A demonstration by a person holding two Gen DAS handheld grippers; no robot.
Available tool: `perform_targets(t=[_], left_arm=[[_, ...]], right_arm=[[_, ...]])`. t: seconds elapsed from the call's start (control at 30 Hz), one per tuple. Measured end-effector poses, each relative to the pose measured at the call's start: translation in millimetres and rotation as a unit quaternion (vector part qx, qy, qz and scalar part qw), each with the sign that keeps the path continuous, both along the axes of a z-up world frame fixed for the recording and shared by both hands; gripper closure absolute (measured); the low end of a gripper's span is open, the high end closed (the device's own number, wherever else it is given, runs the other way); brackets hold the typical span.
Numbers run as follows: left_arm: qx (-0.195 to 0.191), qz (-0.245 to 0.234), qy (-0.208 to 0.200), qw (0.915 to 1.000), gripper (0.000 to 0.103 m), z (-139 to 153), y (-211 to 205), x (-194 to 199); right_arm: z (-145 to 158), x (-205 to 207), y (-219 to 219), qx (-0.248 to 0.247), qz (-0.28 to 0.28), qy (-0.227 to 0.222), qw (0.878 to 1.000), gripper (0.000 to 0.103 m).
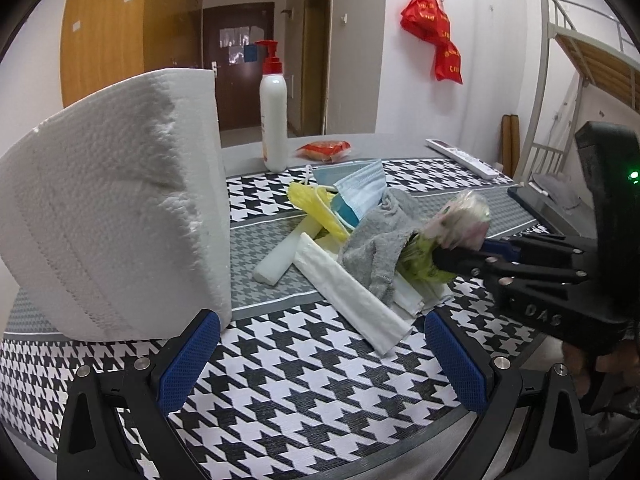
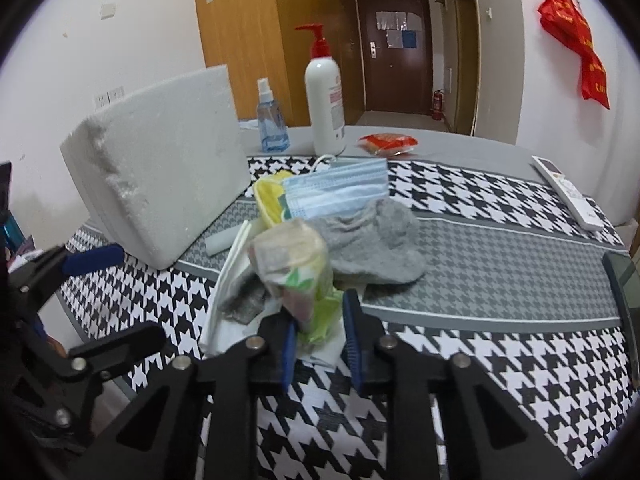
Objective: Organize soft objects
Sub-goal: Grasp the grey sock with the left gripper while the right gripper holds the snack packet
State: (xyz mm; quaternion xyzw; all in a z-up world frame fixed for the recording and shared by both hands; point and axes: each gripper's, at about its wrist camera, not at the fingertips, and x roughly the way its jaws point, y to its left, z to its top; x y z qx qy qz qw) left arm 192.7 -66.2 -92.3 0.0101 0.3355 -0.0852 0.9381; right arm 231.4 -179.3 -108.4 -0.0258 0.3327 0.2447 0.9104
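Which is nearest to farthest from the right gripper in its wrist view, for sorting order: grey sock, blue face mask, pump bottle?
1. Grey sock, just beyond the right gripper, slightly right.
2. Blue face mask, behind the sock.
3. Pump bottle, at the table's far edge.

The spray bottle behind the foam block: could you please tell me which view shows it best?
The right wrist view: the spray bottle stands in full sight between the foam block and the lotion bottle. The left wrist view shows nothing of it.

Dorm rm: bunk bed [image 1: 592, 52], wardrobe [image 1: 104, 32].
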Motion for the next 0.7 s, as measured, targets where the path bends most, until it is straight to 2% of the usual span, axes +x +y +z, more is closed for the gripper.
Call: perform_targets(t=[0.3,0.57,0.67,0.7], left_arm=[[0.007,-0.003,0.014,0.9999,0.001,-3.3,-17.7,11.0],[0.022,0.024,0.031,0.9990,0.001,-10.1,-24.1,21.5],[0.022,0.032,0.040,0.9985,0.004,-12.8,-25.7,25.1],[0.025,0.033,0.042,0.9983,0.010,-13.6,-26.4,26.7]], right_arm=[[8.9,-8.9,-23.3,0.017,-0.008,-0.013,1.000,0.078],[11.3,-11.8,-41.0,0.027,-0.020,-0.014,0.999,0.078],[10.2,-11.0,-45.6,0.030,-0.025,-0.011,0.999,0.077],[10.0,-10.8,-47.4,0.032,-0.026,-0.010,0.999,0.077]])
